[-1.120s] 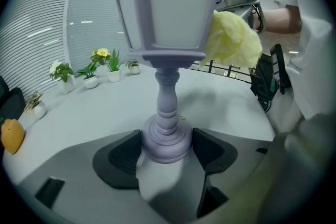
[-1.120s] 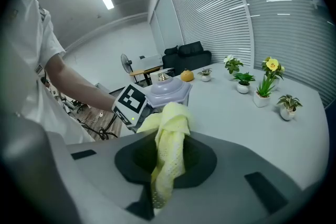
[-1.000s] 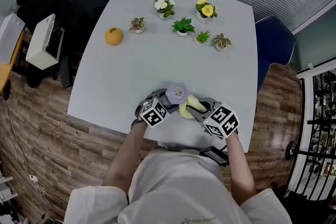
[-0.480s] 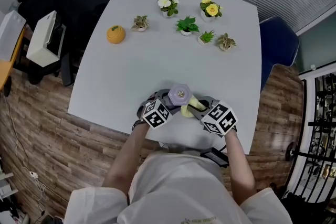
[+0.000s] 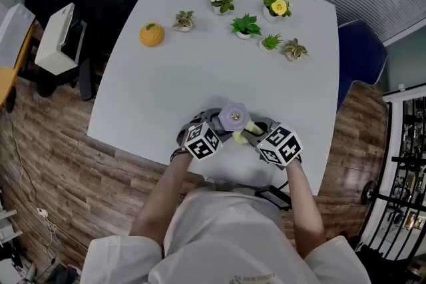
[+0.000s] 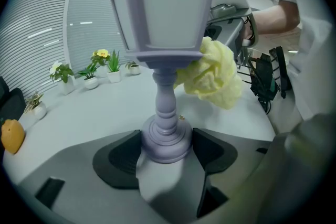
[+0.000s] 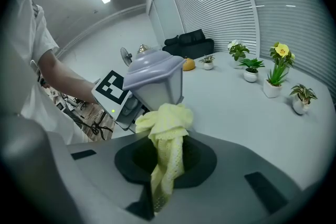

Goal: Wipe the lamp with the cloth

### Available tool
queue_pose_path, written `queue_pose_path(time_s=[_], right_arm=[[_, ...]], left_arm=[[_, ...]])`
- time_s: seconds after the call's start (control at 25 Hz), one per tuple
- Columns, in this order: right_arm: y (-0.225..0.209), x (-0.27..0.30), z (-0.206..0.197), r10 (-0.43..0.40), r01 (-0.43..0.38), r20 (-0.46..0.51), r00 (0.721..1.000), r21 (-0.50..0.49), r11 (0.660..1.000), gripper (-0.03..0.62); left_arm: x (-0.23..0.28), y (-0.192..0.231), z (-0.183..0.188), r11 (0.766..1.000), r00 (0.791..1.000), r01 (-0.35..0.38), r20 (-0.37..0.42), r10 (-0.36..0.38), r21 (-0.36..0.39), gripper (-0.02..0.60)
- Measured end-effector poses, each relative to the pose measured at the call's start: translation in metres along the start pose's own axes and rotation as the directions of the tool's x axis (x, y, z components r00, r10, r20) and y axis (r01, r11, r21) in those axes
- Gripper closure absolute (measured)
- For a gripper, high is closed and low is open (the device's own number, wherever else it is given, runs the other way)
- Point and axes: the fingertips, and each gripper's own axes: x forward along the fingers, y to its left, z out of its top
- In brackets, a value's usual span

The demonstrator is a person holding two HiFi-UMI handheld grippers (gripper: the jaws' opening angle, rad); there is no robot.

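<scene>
Lamp (image 6: 163,18) base is clamped in left claw (image 6: 167,150), near the table (image 5: 200,56) front edge. Cloth (image 7: 168,134) is pinched in right claw (image 7: 165,157) and pressed against the lamp head. Risk: held only at the base, the lamp could be tipped or twisted loose by a hard sideways wipe.

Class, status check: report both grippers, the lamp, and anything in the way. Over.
Left hand-held gripper shut on base of lamp. Right hand-held gripper shut on cloth, cloth against lamp head. Potted plants far across table, not in the way.
</scene>
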Motion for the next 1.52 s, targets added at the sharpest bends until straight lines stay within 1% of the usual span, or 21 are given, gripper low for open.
queue_pose_path(time_s=[0.6,0.84,0.92,1.36,1.52], right_arm=[[0.003,0.021,-0.007,0.026,-0.025,-0.047,0.999,0.006,1.000,0.547],[0.009,0.022,-0.008,0.010,-0.014,-0.054,0.999,-0.075,0.997,0.547],[0.010,0.023,-0.009,0.011,-0.016,-0.057,0.998,-0.085,0.996,0.546],[0.023,0.042,-0.010,0.060,-0.067,-0.085,0.995,-0.090,0.994,0.548],[0.023,0.048,-0.009,0.070,-0.076,-0.096,0.993,-0.060,0.995,0.548]], left_arm=[[0.001,0.000,-0.001,1.000,1.000,0.000,-0.002,0.000,0.000,0.281],[0.000,0.000,-0.001,1.000,1.000,-0.002,-0.002,0.002,0.001,0.281],[0.000,0.000,-0.001,1.000,1.000,-0.001,-0.002,0.001,0.000,0.281],[0.001,0.000,-0.001,1.000,1.000,-0.001,-0.003,0.001,-0.001,0.281],[0.001,0.000,0.000,1.000,1.000,-0.002,-0.001,0.002,0.001,0.281]])
